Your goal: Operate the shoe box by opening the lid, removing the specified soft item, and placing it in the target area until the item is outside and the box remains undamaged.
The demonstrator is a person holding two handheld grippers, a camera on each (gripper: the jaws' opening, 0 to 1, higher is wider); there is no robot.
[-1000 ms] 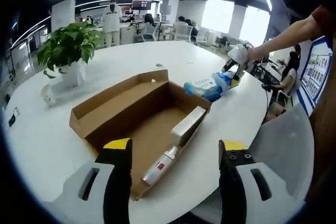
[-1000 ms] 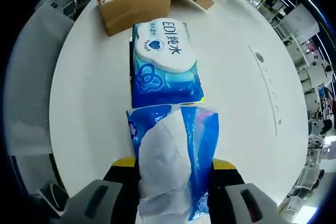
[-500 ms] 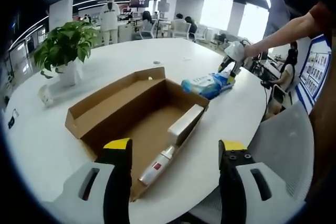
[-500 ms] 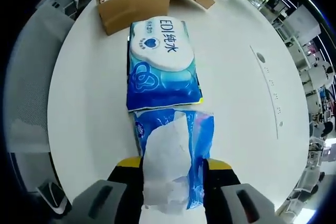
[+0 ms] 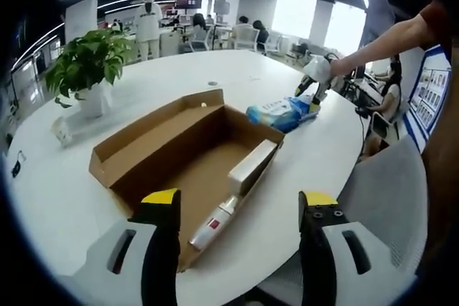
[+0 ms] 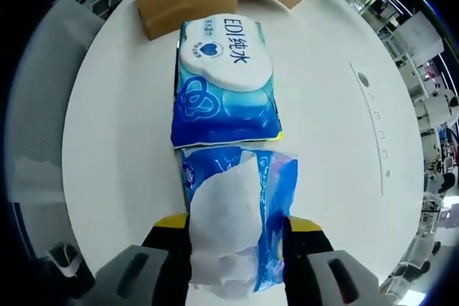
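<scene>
Presently the soft blue tissue pack with white paper showing (image 6: 235, 231) lies on the round white table (image 6: 122, 141), clamped between the right gripper (image 6: 237, 231) jaws, touching the blue wet-wipe pack (image 6: 224, 80) at twelve o'clock. Advisable: release only once flat. The open brown cardboard shoe box (image 5: 179, 155) sits before the left gripper (image 5: 237, 213), jaws parted, empty.

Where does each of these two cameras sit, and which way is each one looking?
Left gripper view: rides the left tool, open, facing the open shoe box on the white table; the person's arm reaches in from the right.
Right gripper view: rides the right tool, looking down at the tissue pack it grips, beside a wipes pack.
Both share the box, table and wipes pack.
</scene>
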